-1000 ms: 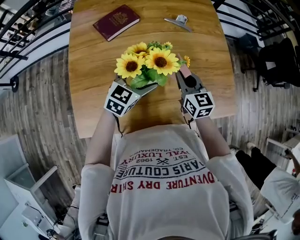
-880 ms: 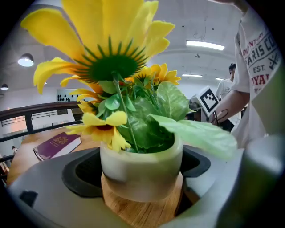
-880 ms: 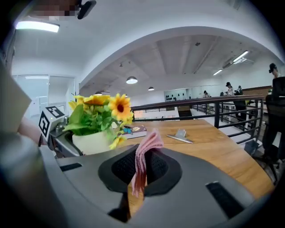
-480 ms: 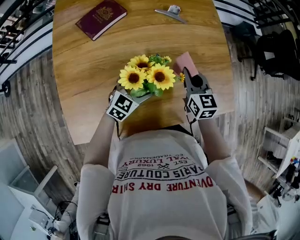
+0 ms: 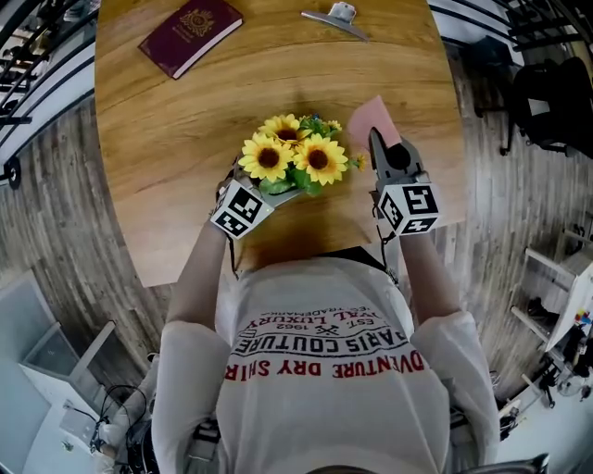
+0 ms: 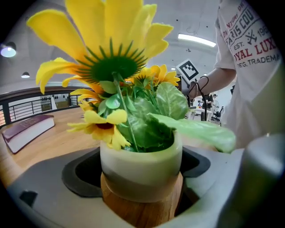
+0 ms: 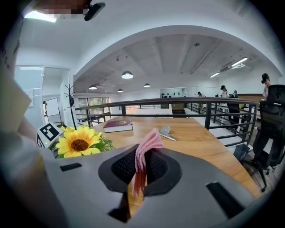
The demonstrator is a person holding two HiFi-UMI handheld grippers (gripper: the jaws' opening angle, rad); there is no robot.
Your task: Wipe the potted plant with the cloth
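Observation:
The potted plant (image 5: 295, 159), sunflowers in a white pot with a wooden base (image 6: 141, 178), is held in my left gripper (image 6: 140, 196), whose jaws are shut on the pot. In the head view my left gripper (image 5: 269, 190) sits just under the flowers. My right gripper (image 5: 378, 141) is to the right of the plant, shut on a folded pink cloth (image 5: 372, 118). In the right gripper view the cloth (image 7: 143, 156) sticks up between the jaws of my right gripper (image 7: 139, 176), and the sunflowers (image 7: 80, 142) lie to its left, apart from it.
A dark red booklet (image 5: 190, 35) lies at the far left of the wooden table (image 5: 176, 148) and a metal clip (image 5: 335, 18) at the far middle. Black railings (image 5: 28, 56) flank the table. The person's torso (image 5: 324, 370) fills the near side.
My right gripper has drawn away to the right of the flowers, and the pink cloth now shows clear of them. The left gripper still holds the pot.

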